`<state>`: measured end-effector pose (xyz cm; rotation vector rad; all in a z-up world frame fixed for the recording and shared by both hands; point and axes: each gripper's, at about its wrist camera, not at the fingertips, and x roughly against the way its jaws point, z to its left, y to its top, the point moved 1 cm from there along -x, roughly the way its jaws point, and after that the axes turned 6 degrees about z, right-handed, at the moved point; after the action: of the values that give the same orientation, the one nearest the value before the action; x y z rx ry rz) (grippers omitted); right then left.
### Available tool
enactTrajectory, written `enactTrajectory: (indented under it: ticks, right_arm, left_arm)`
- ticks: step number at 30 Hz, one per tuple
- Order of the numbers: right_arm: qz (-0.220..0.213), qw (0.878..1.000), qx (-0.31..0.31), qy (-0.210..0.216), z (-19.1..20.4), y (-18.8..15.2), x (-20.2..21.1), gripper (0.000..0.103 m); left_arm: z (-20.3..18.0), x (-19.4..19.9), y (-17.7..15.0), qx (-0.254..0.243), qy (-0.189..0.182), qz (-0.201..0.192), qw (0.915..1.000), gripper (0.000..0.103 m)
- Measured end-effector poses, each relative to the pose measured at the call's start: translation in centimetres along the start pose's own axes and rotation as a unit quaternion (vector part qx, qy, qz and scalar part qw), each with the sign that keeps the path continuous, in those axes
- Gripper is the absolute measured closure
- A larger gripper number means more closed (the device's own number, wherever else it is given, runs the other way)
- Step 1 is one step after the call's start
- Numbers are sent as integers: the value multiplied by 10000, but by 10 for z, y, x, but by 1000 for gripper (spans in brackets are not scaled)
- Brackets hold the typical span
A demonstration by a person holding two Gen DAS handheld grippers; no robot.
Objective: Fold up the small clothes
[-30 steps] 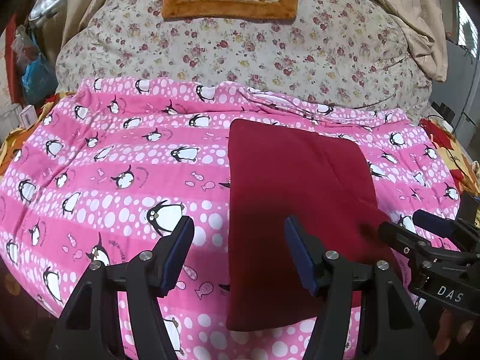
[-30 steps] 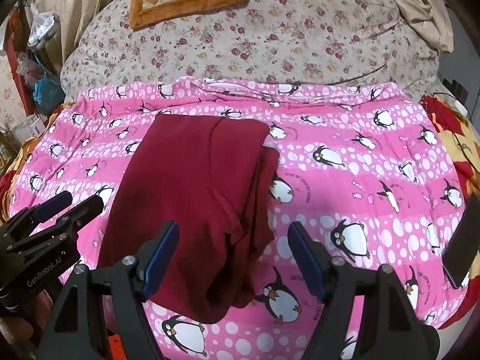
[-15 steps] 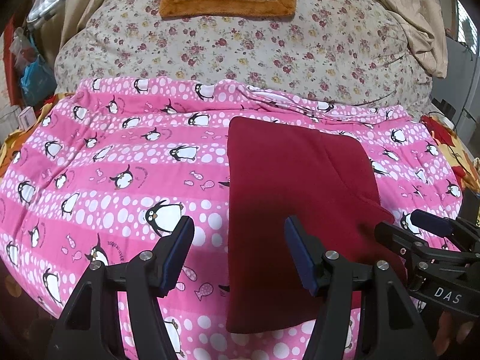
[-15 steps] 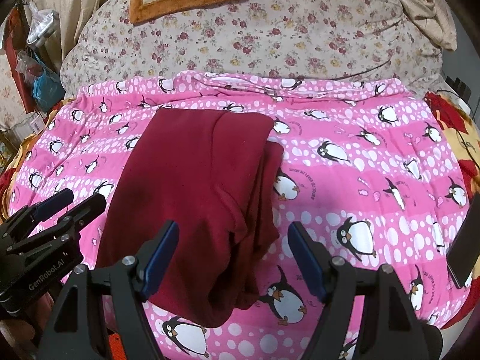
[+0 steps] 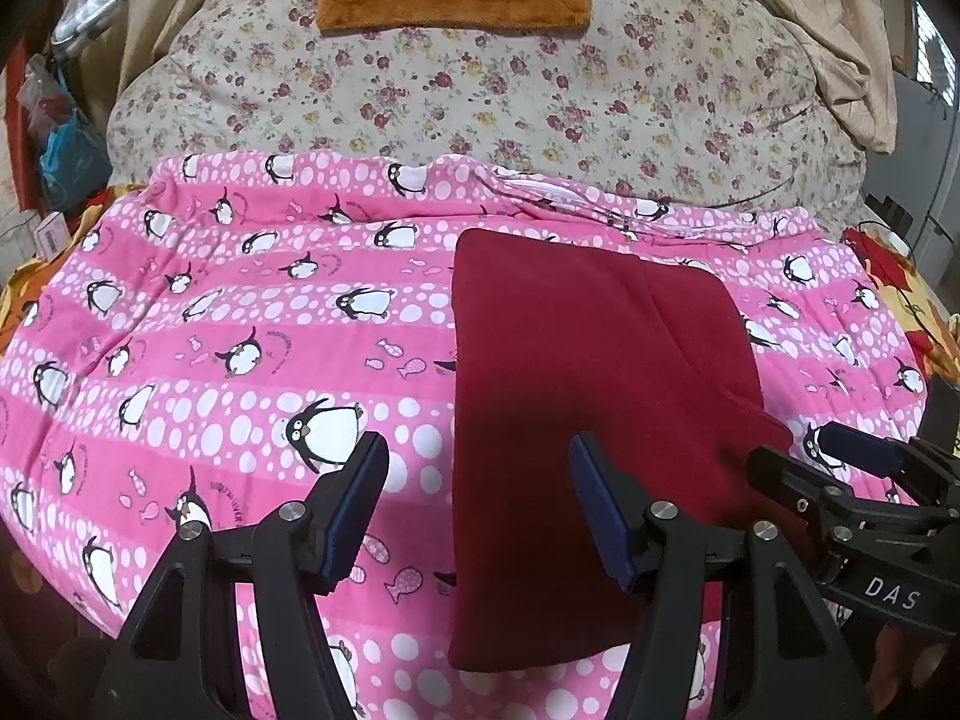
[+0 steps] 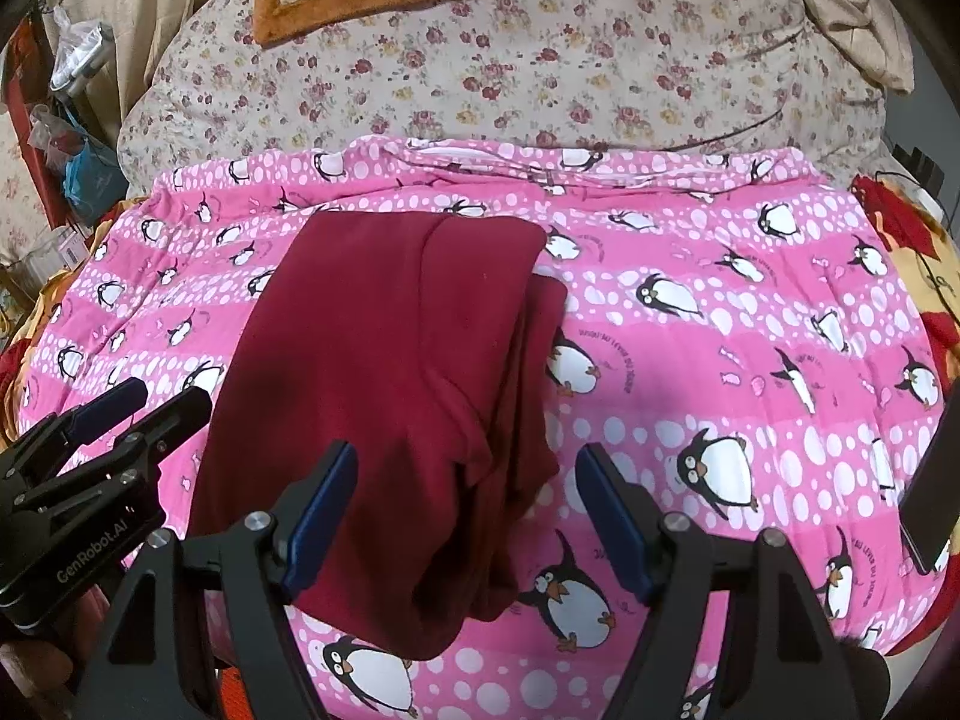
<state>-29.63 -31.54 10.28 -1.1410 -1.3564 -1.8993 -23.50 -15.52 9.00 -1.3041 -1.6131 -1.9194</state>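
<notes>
On the penguin blanket (image 5: 252, 312): maroon garment (image 5: 588, 396) lies half-folded | your left gripper (image 5: 480, 510) and right gripper (image 6: 465, 510) gape, empty | next likely: pinch near hem, fold away.

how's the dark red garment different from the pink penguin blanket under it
The dark red garment is one plain colour; the pink penguin blanket is printed with penguins, fish and white dots. The garment is folded into a narrow stack with layered edges showing on its right side; the blanket is spread out wide. The garment covers only a strip of the blanket, which runs well past it on both sides. Both are soft fabric lying flat on the bed, and neither is gripped.
</notes>
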Motion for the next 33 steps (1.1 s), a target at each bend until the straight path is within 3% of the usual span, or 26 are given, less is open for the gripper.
enactTrajectory:
  ticks: [33]
  right_arm:
    - [98, 10000, 12, -6, -3, 2, -8, 25]
  left_arm:
    - [4, -4, 2, 33, -13, 67, 10000, 60]
